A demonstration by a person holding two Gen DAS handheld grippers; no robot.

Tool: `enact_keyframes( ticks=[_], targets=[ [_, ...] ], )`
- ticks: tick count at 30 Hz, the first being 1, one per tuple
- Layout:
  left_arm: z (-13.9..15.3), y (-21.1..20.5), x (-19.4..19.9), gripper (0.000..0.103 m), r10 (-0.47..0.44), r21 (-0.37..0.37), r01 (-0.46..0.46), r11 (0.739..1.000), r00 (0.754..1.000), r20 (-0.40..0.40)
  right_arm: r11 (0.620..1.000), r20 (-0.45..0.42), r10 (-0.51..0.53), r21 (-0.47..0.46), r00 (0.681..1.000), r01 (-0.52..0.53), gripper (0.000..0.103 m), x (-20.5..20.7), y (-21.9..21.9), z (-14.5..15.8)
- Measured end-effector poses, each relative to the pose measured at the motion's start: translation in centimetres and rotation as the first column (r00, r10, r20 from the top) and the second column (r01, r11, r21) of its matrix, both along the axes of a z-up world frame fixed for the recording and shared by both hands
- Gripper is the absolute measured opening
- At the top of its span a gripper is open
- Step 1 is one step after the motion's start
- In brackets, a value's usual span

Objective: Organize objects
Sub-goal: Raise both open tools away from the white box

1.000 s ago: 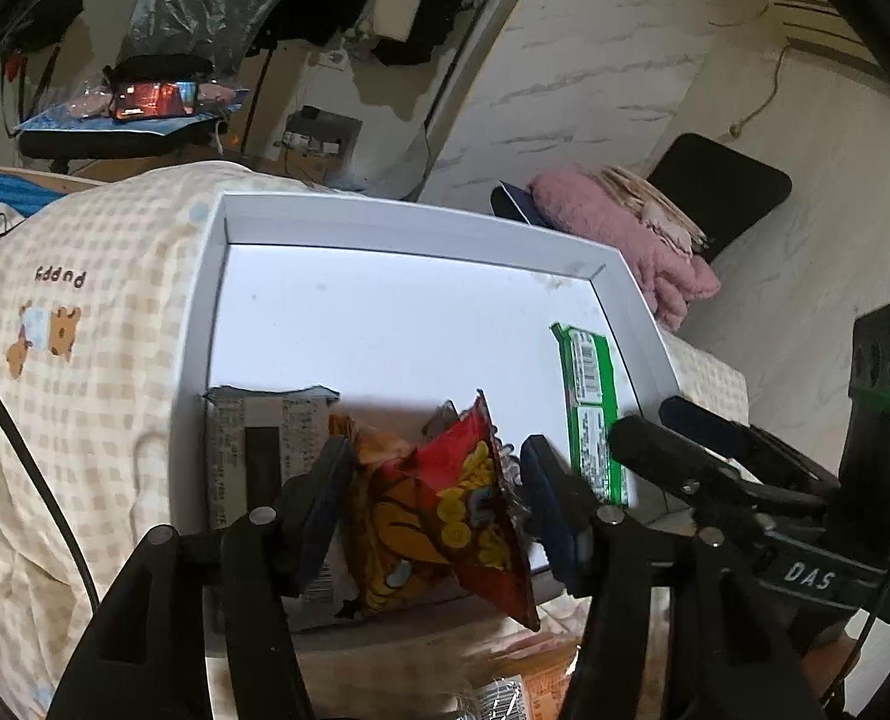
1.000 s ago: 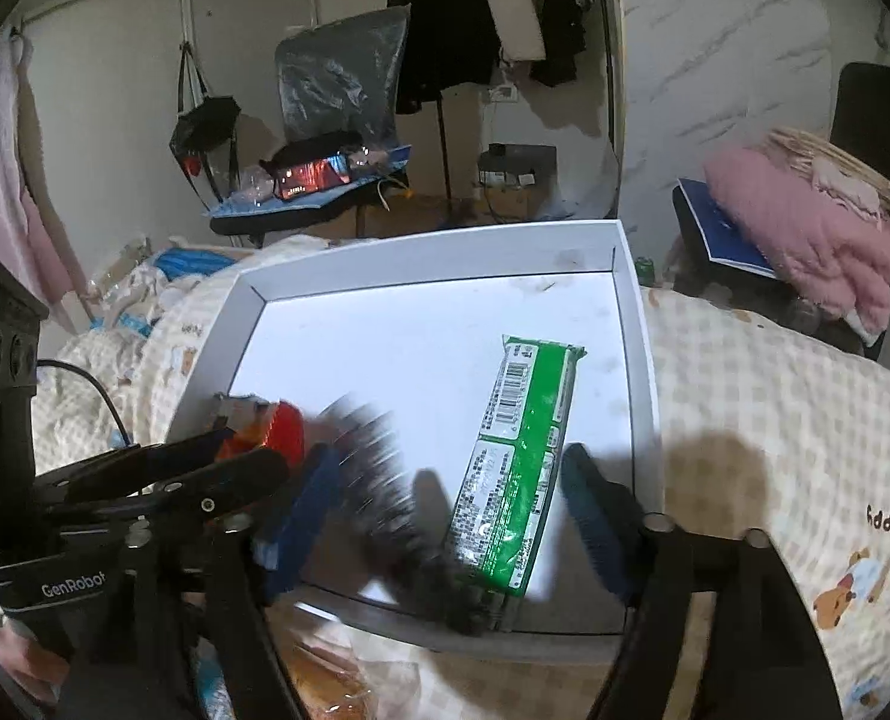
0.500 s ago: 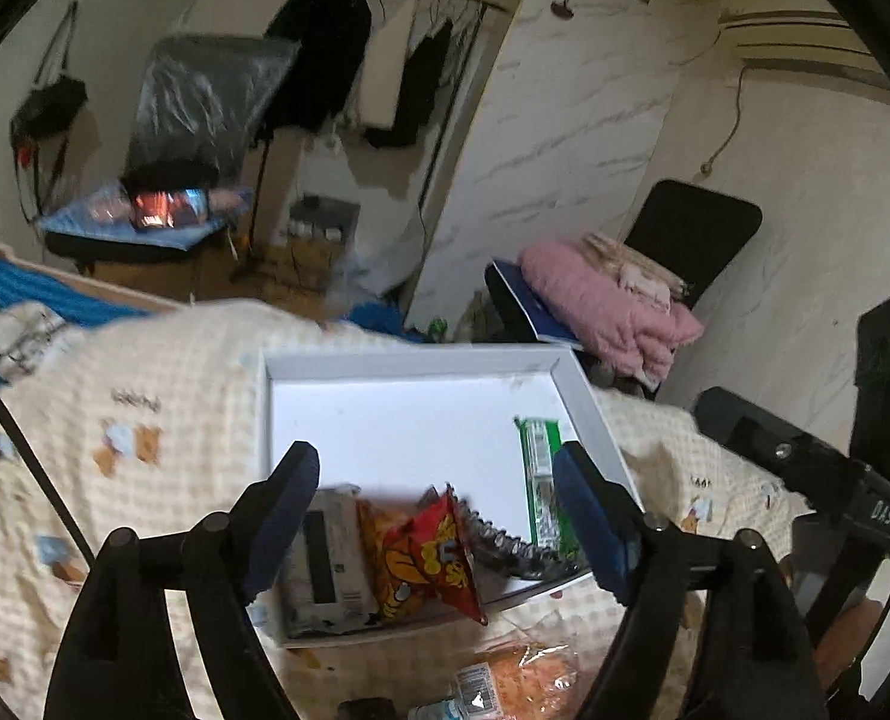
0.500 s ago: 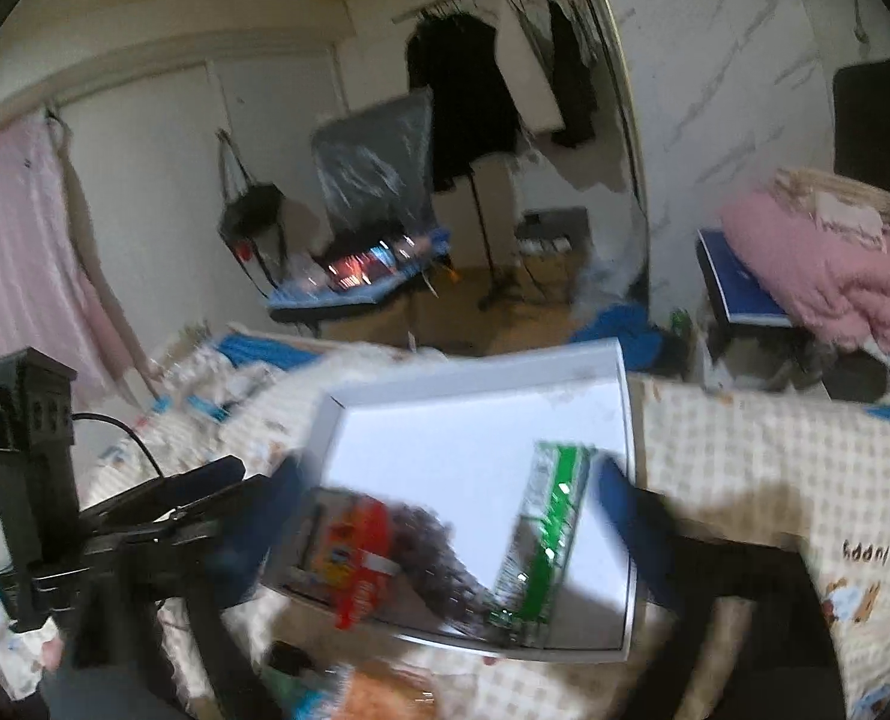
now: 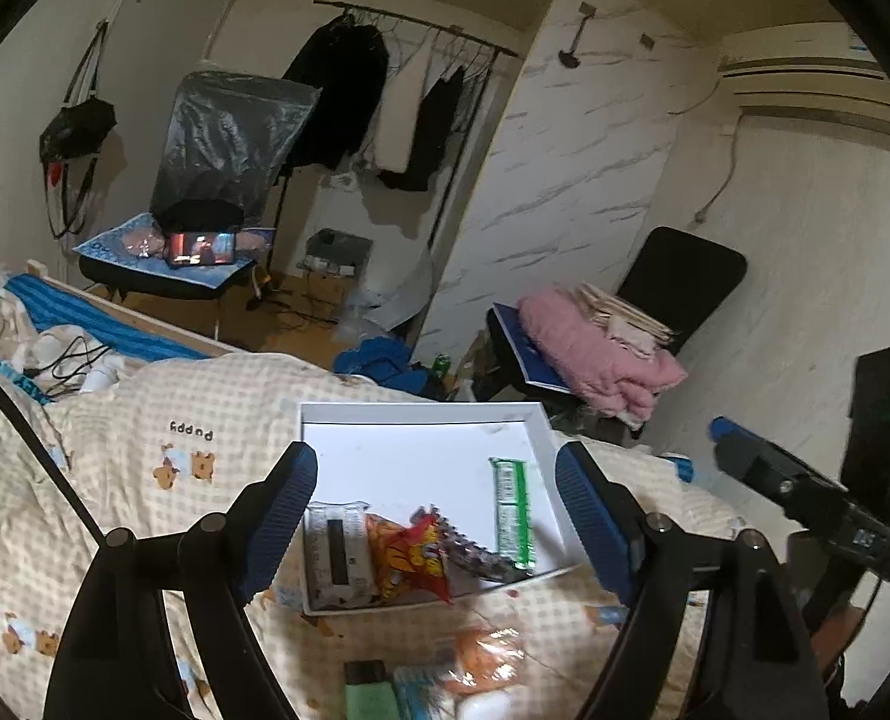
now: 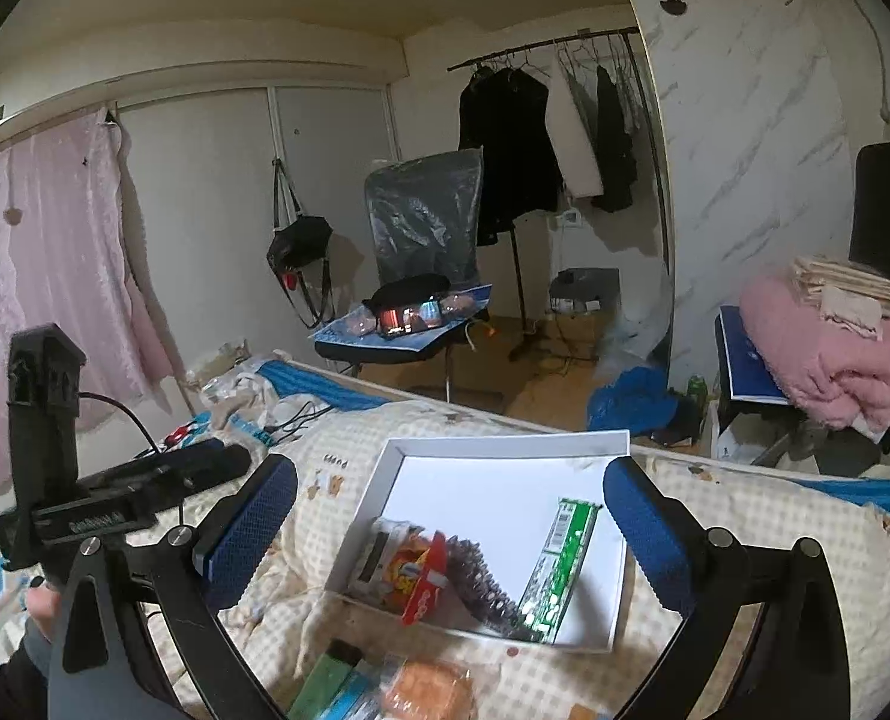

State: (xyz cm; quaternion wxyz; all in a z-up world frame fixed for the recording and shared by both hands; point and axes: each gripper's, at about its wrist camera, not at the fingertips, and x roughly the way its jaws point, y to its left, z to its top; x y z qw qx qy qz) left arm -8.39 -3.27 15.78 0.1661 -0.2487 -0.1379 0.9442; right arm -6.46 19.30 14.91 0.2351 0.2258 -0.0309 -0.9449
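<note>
Both grippers, the left gripper [image 5: 435, 510] and the right gripper [image 6: 451, 531], are black frames with silver screws; their jaws carry blue textured pads [image 5: 285, 507]. A black cable [image 6: 123, 414] trails from the left one's upright mount.

tray [image 5: 541, 414] white | bar wrapper [image 5: 512, 510] green | quilt [image 5: 144, 480] cream check | snack bag [image 5: 420, 558] seemingly red-orange

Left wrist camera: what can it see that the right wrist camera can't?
Only the left wrist view shows the air conditioner high on the wall. Only the right wrist view shows the pink curtain. Both show the white box on the bed, with the green packet and the red snack bag inside it.
</note>
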Motion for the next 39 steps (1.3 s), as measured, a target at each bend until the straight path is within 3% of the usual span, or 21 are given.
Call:
enact_keyframes(
  ticks=[6, 10, 11, 12, 15, 22, 25, 29, 32, 34, 36, 39],
  targets=[
    [0.6, 1.2, 3.2, 0.085, 0.001, -0.109, -0.001, 0.994, 1.000, -0.006, 0.999, 0.068, 0.033, -0.016, 0.997, -0.032, 0.103, 1.6, 0.7, 0.8],
    [-0.3, 1.2, 5.1, 0.086, -0.019, -0.076, 0.025, 0.997, 0.997, 0.073, 0.999, 0.093, 0.037, 0.012, 0.995, -0.038, 0.103, 3.2, 0.5, 0.8],
    [-0.9, 1.2, 5.6, 0.088, -0.018, -0.070, 0.025, 0.997, 0.995, 0.095, 0.999, 0.098, 0.038, 0.018, 0.994, -0.040, 0.103, 3.5, 0.5, 0.7],
    [-1.4, 1.2, 6.2, 0.099, -0.026, -0.062, 0.032, 0.998, 0.994, 0.106, 0.999, 0.105, 0.042, 0.026, 0.994, -0.045, 0.103, 3.8, 0.4, 0.5],
    [-3.3, 1.7, 7.8, 0.102, -0.067, -0.045, 0.073, 0.996, 0.991, 0.114, 0.996, 0.137, 0.046, 0.070, 0.989, -0.056, 0.103, 4.9, 0.0, -0.5],
    [-6.2, 4.6, 10.0, 0.103, -0.105, -0.147, 0.127, 0.981, 0.984, 0.146, 0.997, 0.210, 0.029, 0.062, 0.977, -0.043, 0.103, 6.3, 0.1, -3.6],
    [-7.5, 5.0, 10.8, 0.102, -0.113, -0.154, 0.134, 0.979, 0.984, 0.139, 0.997, 0.199, -0.004, 0.077, 0.980, -0.012, 0.103, 7.2, -0.1, -5.1],
    [-8.6, 5.1, 12.2, 0.103, -0.098, -0.165, 0.112, 0.980, 0.991, 0.090, 0.996, 0.204, 0.081, 0.026, 0.976, -0.088, 0.103, 8.6, -0.6, -7.8],
    [-9.1, 5.3, 12.7, 0.103, -0.065, -0.212, 0.084, 0.974, 0.993, 0.097, 0.997, 0.219, 0.065, 0.034, 0.974, -0.074, 0.103, 9.8, -0.4, -10.2],
    [-9.7, 5.4, 13.1, 0.103, -0.049, -0.233, 0.071, 0.970, 0.994, 0.100, 1.000, 0.221, 0.025, -0.017, 0.975, -0.022, 0.103, 10.7, 0.7, -11.4],
    [-10.1, 5.1, 13.2, 0.103, -0.040, -0.220, 0.063, 0.974, 0.993, 0.110, 0.999, 0.200, -0.012, -0.038, 0.980, 0.020, 0.103, 11.9, 1.4, -12.1],
    [-11.1, 3.7, 12.8, 0.103, 0.015, -0.173, 0.013, 0.985, 0.988, 0.155, 0.999, 0.152, -0.053, 0.022, 0.987, 0.050, 0.103, 13.1, 0.9, -11.9]
  ],
)
